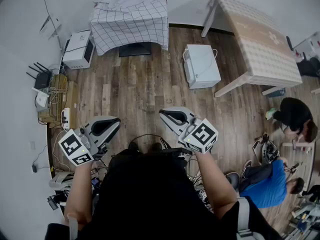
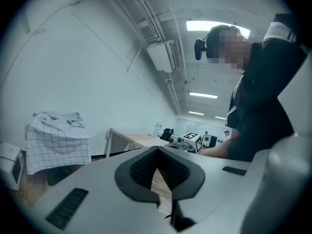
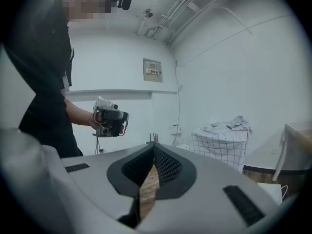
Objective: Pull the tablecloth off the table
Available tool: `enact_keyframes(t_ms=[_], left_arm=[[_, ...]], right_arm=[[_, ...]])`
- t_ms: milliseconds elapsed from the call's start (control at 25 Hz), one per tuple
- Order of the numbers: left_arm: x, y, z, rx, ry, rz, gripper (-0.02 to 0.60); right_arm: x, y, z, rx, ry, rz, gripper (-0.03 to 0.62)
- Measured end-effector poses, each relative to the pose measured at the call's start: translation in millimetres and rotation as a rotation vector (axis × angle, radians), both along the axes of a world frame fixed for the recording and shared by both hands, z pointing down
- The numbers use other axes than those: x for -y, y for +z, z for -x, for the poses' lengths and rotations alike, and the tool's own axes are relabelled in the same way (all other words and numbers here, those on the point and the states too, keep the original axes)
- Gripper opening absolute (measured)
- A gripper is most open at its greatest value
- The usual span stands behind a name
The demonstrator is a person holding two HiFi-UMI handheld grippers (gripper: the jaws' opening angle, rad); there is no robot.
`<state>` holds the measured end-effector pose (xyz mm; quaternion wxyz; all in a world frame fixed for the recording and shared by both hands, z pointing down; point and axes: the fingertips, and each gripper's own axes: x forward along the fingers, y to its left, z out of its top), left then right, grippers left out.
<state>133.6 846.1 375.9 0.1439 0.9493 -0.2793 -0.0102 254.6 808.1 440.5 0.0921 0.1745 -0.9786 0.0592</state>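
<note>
Left claw [image 1: 116, 121] and right claw [image 1: 164, 114] closed, empty; white grid-checked tablecloth [image 1: 131, 24] hangs rumpled.

a lab, with router [image 1: 41, 79], loose cables [image 1: 56, 91] and ceiling conduit [image 2: 145, 8] showing

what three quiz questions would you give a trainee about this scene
1. True or false: the checked tablecloth lies well beyond both grippers, touched by neither.
2. Pick one. The left gripper and right gripper are: A) both shut and empty; B) both wide open; C) both shut on cloth.
3. Fill in: both grippers are held above a ___ plank floor.

Key: 1 true; 2 A; 3 wooden
</note>
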Motion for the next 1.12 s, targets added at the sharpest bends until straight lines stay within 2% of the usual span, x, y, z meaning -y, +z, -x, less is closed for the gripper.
enact_keyframes(t_ms=[120,480,680,800,1040,1120], left_arm=[[5,16,-1,0.037,-0.037,0.036,0.012],[3,48,-10,0.022,-0.097,0.095,0.012],[-5,59,-13,0.01,-0.065,0.127,0.012],[-10,68,-9,0.027,-0.097,0.152,0.012],[-6,79,8,0.012,-0.203,0.203,0.012],[-6,81,9,0.012,-0.202,0.215,0.012]], right_arm=[[-4,3,-1,0.0,-0.019,0.001,0.02],[-6,11,-20,0.053,-0.035,0.007,0.02],[-1,20,-36,0.064,-0.025,0.036,0.02],[1,25,-43,0.06,-0.035,0.049,0.02],[2,34,-38,0.092,-0.076,0.092,0.02],[3,39,-36,0.098,-0.076,0.108,0.02]])
